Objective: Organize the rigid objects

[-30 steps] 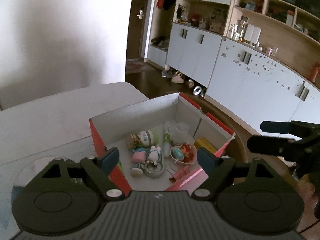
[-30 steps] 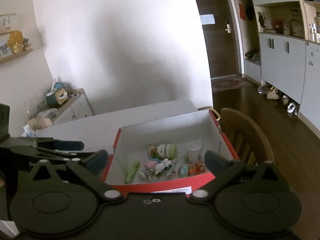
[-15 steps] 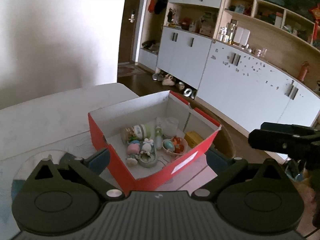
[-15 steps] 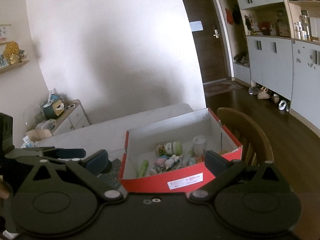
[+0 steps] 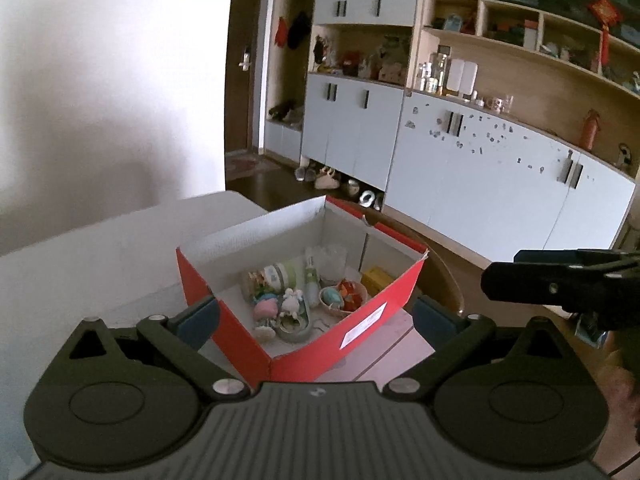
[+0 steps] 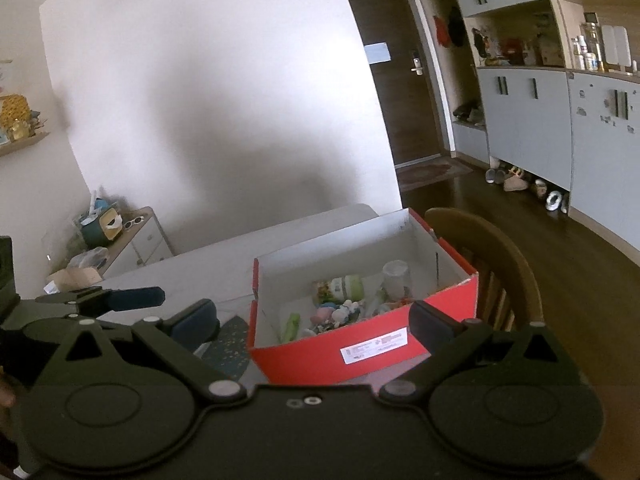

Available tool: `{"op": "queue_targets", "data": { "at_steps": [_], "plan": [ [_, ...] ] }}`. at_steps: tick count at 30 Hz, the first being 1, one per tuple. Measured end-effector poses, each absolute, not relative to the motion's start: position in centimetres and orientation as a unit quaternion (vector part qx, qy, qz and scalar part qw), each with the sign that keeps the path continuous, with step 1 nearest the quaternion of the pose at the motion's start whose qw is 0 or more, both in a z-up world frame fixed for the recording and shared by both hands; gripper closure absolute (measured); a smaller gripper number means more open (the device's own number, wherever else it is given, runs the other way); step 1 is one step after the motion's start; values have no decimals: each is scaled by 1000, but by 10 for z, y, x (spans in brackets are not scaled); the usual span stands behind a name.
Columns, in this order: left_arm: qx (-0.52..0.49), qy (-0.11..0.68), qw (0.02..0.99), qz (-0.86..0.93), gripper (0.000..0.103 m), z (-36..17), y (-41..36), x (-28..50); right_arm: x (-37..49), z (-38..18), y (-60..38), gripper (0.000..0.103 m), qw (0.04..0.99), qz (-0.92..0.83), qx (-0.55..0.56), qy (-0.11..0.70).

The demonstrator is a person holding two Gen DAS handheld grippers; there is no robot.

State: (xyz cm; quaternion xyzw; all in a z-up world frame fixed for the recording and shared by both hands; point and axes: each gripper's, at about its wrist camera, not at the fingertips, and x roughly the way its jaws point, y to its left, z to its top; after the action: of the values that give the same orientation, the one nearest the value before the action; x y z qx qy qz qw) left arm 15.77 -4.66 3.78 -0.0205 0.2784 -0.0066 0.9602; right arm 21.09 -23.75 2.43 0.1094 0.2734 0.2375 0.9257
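A red cardboard box point(image 5: 372, 316) with a white inside stands on the white table point(image 5: 100, 264); it also shows in the right wrist view point(image 6: 360, 352). In it lie several small things: a green-capped jar point(image 5: 276, 276), a clear cup point(image 5: 332, 258), a pink toy point(image 5: 266, 310), a white rabbit figure point(image 5: 292, 300), a small bowl point(image 5: 344, 296). My left gripper point(image 5: 316, 320) is open and empty, above and in front of the box. My right gripper point(image 6: 316, 320) is open and empty, also short of the box. Each gripper shows at the edge of the other's view.
A wooden chair point(image 6: 500, 264) stands right behind the box at the table's edge. A dark patterned mat point(image 6: 228, 344) lies on the table left of the box. White cabinets point(image 5: 480, 184) and shelves line the far wall. A low sideboard point(image 6: 128, 236) holds clutter.
Both grippers have pulled back and risen away from the box, which now looks smaller and farther off. Both stay open and empty. The things in the box have not moved.
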Motion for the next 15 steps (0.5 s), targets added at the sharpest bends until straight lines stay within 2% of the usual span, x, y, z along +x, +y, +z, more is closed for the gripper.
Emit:
{"op": "queue_targets", "data": {
  "at_steps": [15],
  "plan": [
    [-30,282,958,-37,0,36,-47,157,205,20,-239,0,929,212,116,282]
  ]
}}
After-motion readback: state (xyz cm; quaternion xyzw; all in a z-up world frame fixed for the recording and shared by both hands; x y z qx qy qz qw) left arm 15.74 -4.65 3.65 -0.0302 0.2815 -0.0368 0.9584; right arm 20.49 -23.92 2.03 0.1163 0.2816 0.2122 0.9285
